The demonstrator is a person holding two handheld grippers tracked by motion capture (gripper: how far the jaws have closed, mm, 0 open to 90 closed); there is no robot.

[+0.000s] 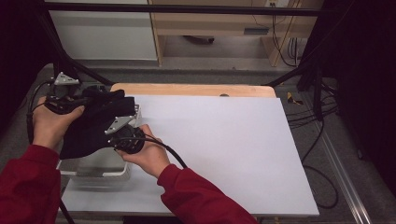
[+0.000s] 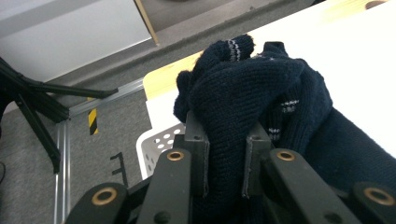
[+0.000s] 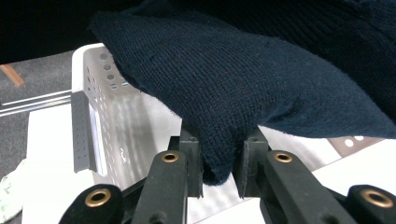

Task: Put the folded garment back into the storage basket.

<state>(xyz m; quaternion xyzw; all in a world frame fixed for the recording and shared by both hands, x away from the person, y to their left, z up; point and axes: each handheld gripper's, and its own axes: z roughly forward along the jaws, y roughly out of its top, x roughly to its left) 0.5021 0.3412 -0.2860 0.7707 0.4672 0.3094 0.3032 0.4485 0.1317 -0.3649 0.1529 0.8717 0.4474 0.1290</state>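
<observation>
A dark navy knitted garment (image 1: 95, 121) hangs bunched between both hands over a white perforated basket (image 1: 100, 171) at the table's left edge. My left gripper (image 1: 70, 105) is shut on one fold of the knit (image 2: 233, 116), whose thin pale stripes show near the top. My right gripper (image 1: 122, 128) is shut on another fold (image 3: 219, 107), just above the basket's inner wall (image 3: 100, 88). The cloth covers most of both grippers in the high view.
A white sheet (image 1: 224, 144) covers the wooden table (image 1: 196, 89), stretching to the right of the hands. Black frame legs (image 1: 74, 65) and cables (image 1: 322, 158) run along the grey floor on both sides. A yellow-and-black marker (image 2: 93, 121) sits on the floor.
</observation>
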